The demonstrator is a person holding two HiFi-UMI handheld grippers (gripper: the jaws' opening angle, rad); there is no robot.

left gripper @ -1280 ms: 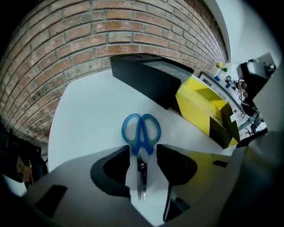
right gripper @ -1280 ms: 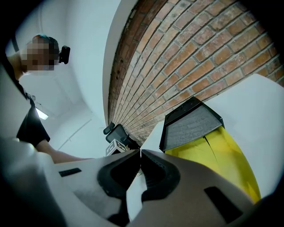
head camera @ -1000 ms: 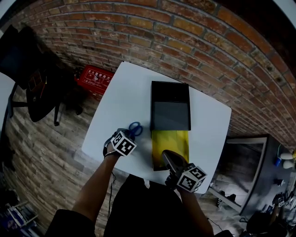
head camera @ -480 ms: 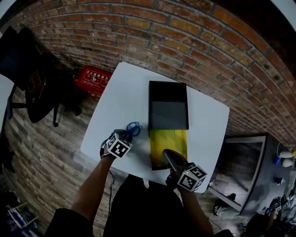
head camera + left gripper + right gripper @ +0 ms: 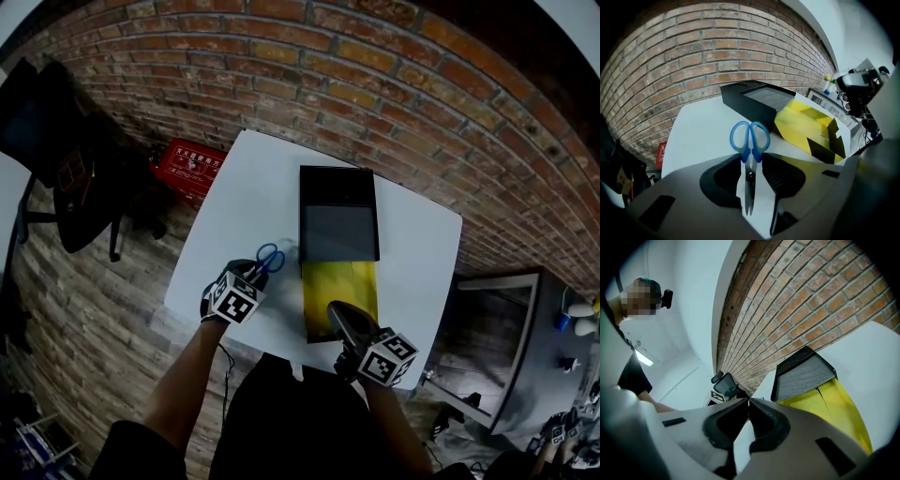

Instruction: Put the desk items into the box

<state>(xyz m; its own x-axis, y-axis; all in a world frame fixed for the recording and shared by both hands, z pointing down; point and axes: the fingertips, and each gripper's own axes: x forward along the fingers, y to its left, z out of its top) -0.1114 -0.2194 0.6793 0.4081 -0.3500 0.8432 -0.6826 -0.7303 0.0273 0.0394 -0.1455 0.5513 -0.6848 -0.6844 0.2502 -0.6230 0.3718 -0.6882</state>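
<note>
Scissors with blue plastic loop handles and steel blades [image 5: 270, 255] are what the left gripper [image 5: 251, 272] has got, over the near left part of the white square tabletop [image 5: 244, 187], close to its left edge. In the left gripper view the jaws of the left gripper [image 5: 751, 159] clamp the scissors [image 5: 750, 136] at the neck just below the loops. The blades run back between the jaws and the handles point away towards the far edge. Whether the scissors are clear of the tabletop I cannot tell. Just right of them lies the black rectangular box with a grey inside [image 5: 306, 216], lengthwise down the middle of the tabletop, its far end near the far edge. A yellow cardboard section [image 5: 339, 286] lies opened out on its near side, reaching to the near edge. From the left gripper view the box [image 5: 745, 103] and the yellow cardboard section [image 5: 806, 126], with its black flaps, sit just beyond and to the right of the handles. Over at the near edge the right gripper [image 5: 336, 314] hangs above the near end of the yellow cardboard, apart from the scissors. Its own view shows the right gripper [image 5: 748, 401] with jaws pressed together at the tips, nothing between them, and the box [image 5: 801, 376] straight ahead.
</note>
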